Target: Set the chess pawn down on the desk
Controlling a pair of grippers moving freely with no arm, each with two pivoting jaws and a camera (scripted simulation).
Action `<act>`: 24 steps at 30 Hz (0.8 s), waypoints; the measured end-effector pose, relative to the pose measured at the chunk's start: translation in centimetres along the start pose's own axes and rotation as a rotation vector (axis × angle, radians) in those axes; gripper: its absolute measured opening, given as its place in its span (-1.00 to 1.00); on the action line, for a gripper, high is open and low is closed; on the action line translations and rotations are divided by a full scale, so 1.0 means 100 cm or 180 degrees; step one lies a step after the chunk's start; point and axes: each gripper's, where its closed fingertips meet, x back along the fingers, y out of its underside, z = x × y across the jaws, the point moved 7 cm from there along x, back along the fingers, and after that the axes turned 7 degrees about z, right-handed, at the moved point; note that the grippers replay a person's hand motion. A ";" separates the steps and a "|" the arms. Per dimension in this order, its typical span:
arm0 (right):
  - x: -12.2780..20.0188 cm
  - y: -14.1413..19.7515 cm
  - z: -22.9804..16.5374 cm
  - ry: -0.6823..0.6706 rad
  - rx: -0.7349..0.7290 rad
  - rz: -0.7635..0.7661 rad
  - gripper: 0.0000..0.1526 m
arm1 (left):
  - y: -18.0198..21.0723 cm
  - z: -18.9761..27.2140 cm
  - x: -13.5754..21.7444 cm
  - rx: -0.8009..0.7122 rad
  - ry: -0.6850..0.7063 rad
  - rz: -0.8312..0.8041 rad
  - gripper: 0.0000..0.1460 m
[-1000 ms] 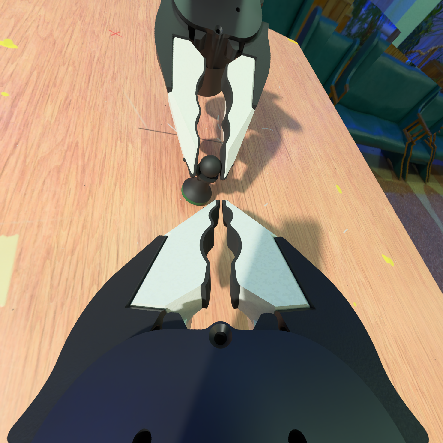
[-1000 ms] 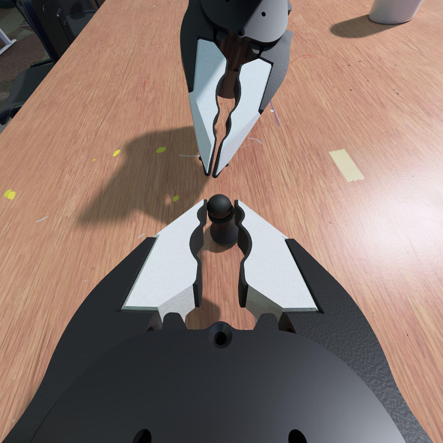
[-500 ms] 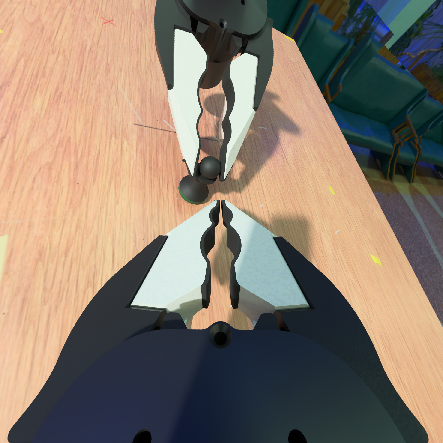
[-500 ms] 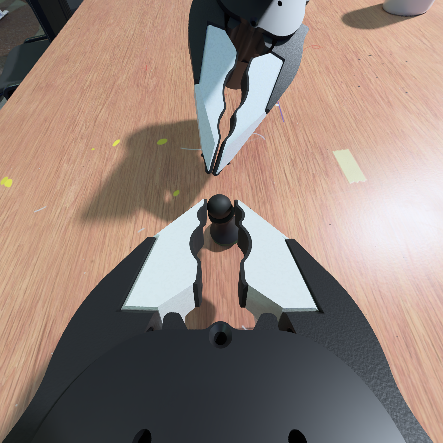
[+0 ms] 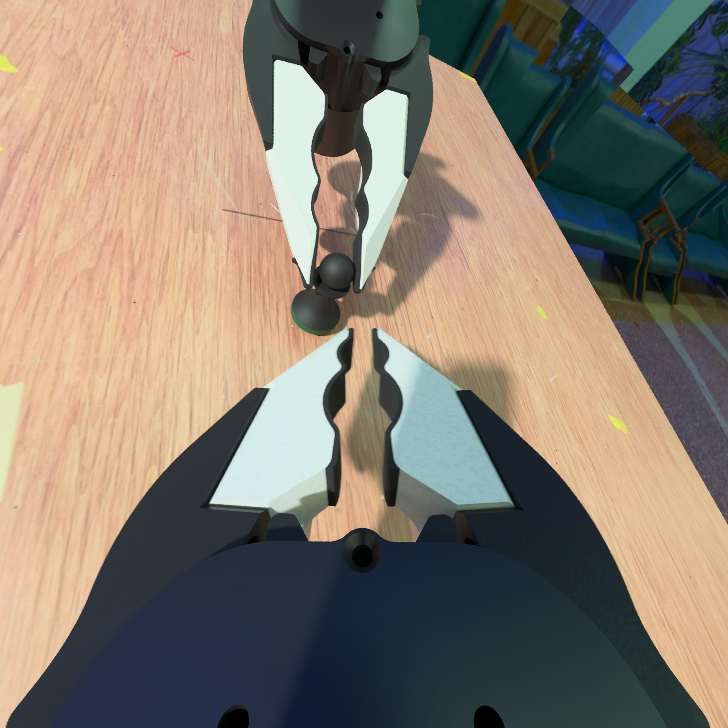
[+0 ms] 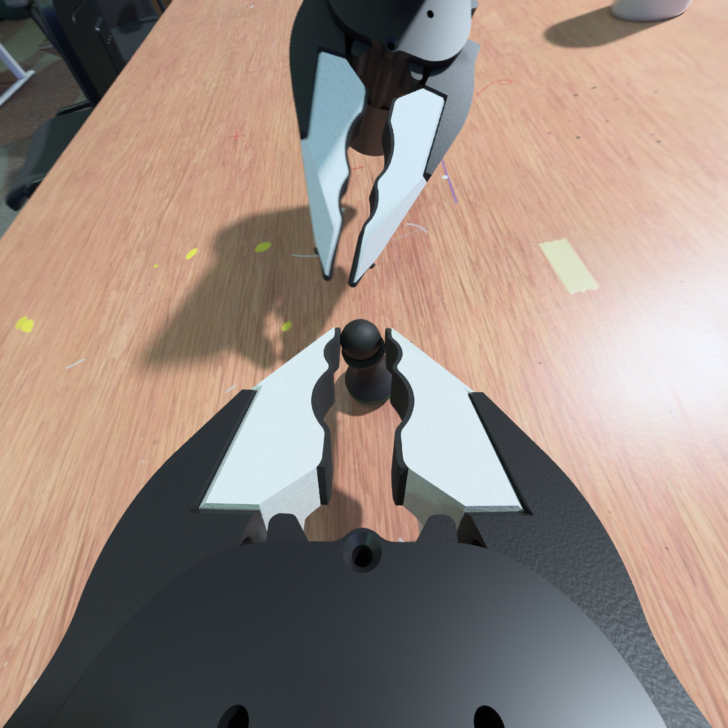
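The black chess pawn (image 6: 360,340) with a green felt base stands between the tips of my right gripper (image 6: 362,335), which is shut on its round head. Its base sits at or just above the wooden desk (image 6: 571,453); I cannot tell if it touches. In the left wrist view the pawn (image 5: 317,311) leans in the right gripper (image 5: 335,281), base toward me. My left gripper (image 5: 362,335) is empty, its tips slightly apart, just short of the pawn's base. It faces the right gripper in the right wrist view (image 6: 339,279).
The desk's right edge (image 5: 591,315) runs close by, with teal chairs (image 5: 614,165) beyond it. A white object (image 6: 650,8) stands at the far right. A pale tape strip (image 6: 567,266) lies on the desk. A dark chair (image 6: 98,43) is off the left edge.
My left gripper's fingers have parted a little; they were closed together before. My right gripper still holds the pawn's head in the same place.
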 end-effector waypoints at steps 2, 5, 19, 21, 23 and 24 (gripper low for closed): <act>0.004 0.000 0.000 0.0085 0.0049 0.0071 -0.65 | 0.000 0.001 0.006 -0.0079 -0.0049 -0.0001 -0.64; 0.014 -0.004 -0.002 -0.0018 -0.0063 0.0363 -0.60 | 0.003 0.003 0.018 -0.0171 -0.0112 0.0046 -0.63; 0.032 0.001 0.009 0.0118 -0.0269 0.0593 -0.59 | 0.014 0.001 0.015 -0.0240 -0.0296 0.0012 -0.67; 0.028 0.004 0.008 0.0064 -0.0281 0.0482 -0.58 | 0.014 0.000 0.014 -0.0244 -0.0351 -0.0005 -0.68; 0.026 0.004 0.007 0.0068 -0.0242 0.0418 -0.58 | 0.014 -0.001 0.014 -0.0236 -0.0379 -0.0001 -0.69; 0.026 0.004 0.007 0.0082 -0.0223 0.0411 -0.58 | 0.015 -0.001 0.014 -0.0247 -0.0415 -0.0009 -0.69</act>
